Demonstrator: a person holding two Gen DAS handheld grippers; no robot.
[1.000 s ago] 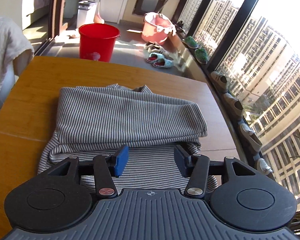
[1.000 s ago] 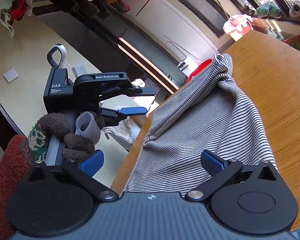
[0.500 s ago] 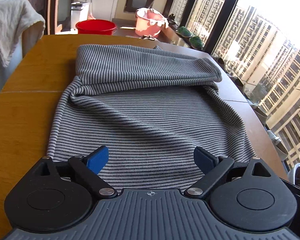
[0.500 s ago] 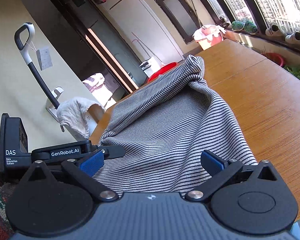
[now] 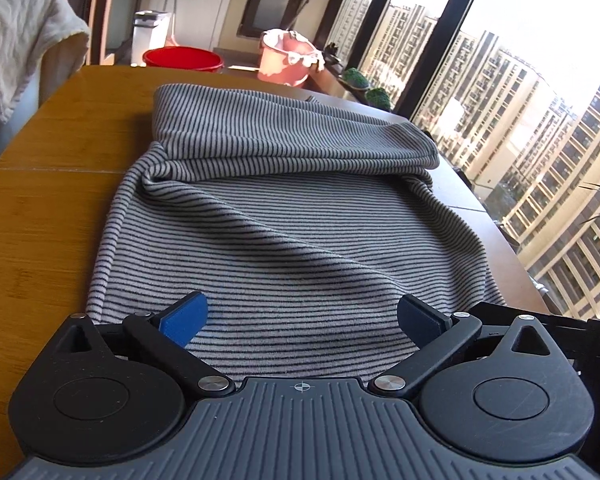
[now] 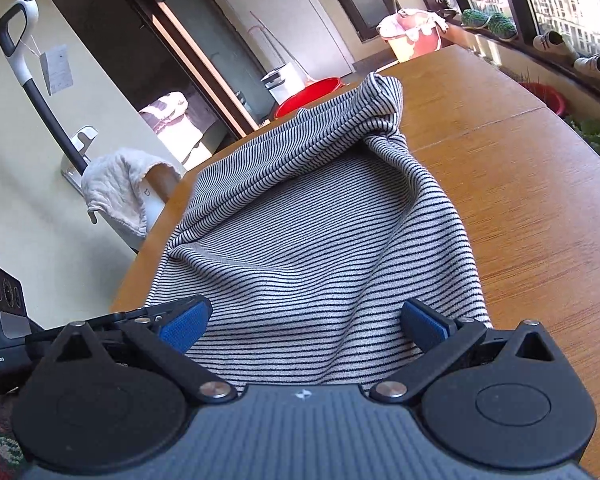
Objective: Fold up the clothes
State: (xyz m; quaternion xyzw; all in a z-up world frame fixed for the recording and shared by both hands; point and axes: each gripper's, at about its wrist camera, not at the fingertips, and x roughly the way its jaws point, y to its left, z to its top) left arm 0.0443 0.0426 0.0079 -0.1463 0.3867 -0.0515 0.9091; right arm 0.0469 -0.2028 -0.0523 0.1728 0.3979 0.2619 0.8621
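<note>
A grey shirt with thin black stripes point(image 5: 284, 220) lies on the wooden table point(image 5: 40, 200), its far part folded over into a thick band. My left gripper point(image 5: 300, 314) hovers low over the near hem; its jaws are opening, the cloth lies under the gap and the pads do not press it. In the right wrist view the same shirt point(image 6: 312, 232) runs away from my right gripper point(image 6: 306, 320), which stands open over the near hem with nothing pinched. The left gripper's body shows at that view's left edge.
A white towel point(image 5: 20, 40) hangs over a chair beyond the table's left edge. A red bucket point(image 5: 182, 58) and a pink bucket point(image 5: 286, 58) stand on the floor past the far end. Windows and a sill with shoes point(image 6: 556, 42) run along the right.
The left jaws spread from half closed to wide, and that gripper sank toward the near hem. The right gripper swung round to face the shirt, with the left gripper now low beside it.
</note>
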